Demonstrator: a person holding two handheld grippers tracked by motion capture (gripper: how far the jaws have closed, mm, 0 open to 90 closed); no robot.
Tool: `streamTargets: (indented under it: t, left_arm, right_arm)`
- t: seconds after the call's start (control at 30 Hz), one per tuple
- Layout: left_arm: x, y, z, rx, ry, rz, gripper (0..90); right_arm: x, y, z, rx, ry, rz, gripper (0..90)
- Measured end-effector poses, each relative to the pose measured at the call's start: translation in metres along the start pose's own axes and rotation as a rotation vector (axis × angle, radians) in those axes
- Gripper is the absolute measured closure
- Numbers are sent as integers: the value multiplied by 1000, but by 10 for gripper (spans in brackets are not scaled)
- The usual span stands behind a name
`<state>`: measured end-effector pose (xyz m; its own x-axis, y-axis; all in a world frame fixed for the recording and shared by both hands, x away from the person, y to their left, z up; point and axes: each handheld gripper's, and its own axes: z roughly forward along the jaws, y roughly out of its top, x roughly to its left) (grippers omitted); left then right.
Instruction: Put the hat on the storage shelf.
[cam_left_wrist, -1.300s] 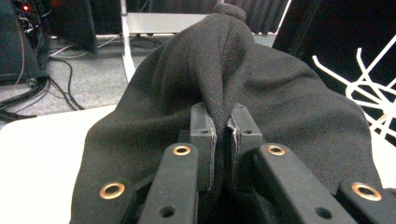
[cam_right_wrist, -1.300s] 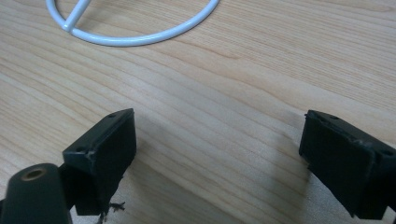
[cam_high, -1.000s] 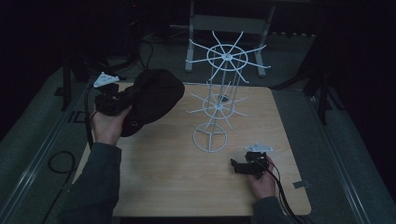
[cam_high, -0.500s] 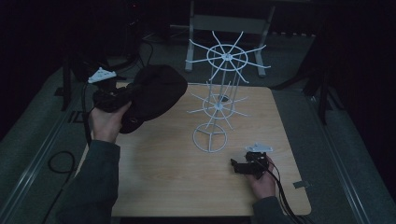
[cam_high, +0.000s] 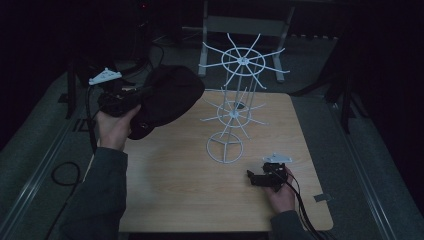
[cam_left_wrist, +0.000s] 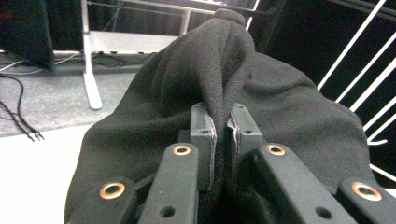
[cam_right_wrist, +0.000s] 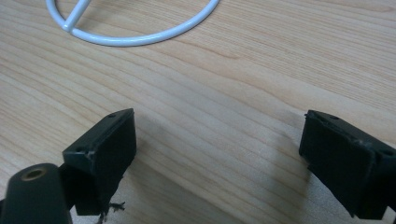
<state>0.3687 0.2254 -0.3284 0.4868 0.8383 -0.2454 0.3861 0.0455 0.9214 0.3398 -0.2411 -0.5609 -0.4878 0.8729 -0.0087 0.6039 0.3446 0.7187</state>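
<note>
Your left gripper pinches a fold of the soft black hat; your right gripper sits wide open, empty.

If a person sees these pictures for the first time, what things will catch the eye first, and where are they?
First, the white wire rack with spoked tiers, standing upright at the far middle of the light wooden table. Next, the black fleece hat, held above the table's far left corner, with a fold pinched between the shut jaws of the left gripper. The right gripper rests open near the rack's round base.
</note>
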Motion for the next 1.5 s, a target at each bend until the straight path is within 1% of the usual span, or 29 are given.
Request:
streamTargets:
  t: [0.13,0.27,0.4,0.6,0.63,0.83,0.9,0.97,1.0,1.03,1.07,1.2,1.33,1.5]
  left_arm:
    - [2,1,0,-16,-23,-26,833]
    - [3,1,0,-25,-32,-34,833]
    - [2,2,-1,-33,-28,-37,834]
    - [3,3,0,-45,-47,-55,834]
    - [4,4,0,-52,-53,-64,834]
    - [3,10,-1,-66,-73,-54,834]
    - [2,13,-2,-71,-95,-44,833]
    - [2,15,-2,-72,-103,-44,834]
    - [2,16,-2,-78,-119,-46,834]
    - [2,16,-2,-78,-119,-46,833]
    - [3,17,-2,-83,-131,-54,834]
    - [4,17,-2,-84,-136,-60,834]
    - [9,16,-3,-103,-144,-88,834]
    - [10,17,-4,-115,-147,-99,835]
  right_arm:
    - [0,0,0,0,0,0,107]
    - [0,0,0,1,0,0,107]
    - [0,0,0,1,0,0,107]
    - [0,0,0,1,0,-1,107]
    - [0,0,0,1,0,-1,108]
    - [0,0,0,1,0,0,107]
    - [0,0,0,2,0,-1,107]
    - [0,0,0,2,0,-1,107]
    - [0,0,0,2,0,-1,107]
    - [0,0,0,2,0,-1,107]
    - [0,0,0,2,1,0,107]
    - [0,0,0,2,0,-1,108]
    - [0,0,0,2,0,-1,107]
    - [0,0,0,2,1,0,107]
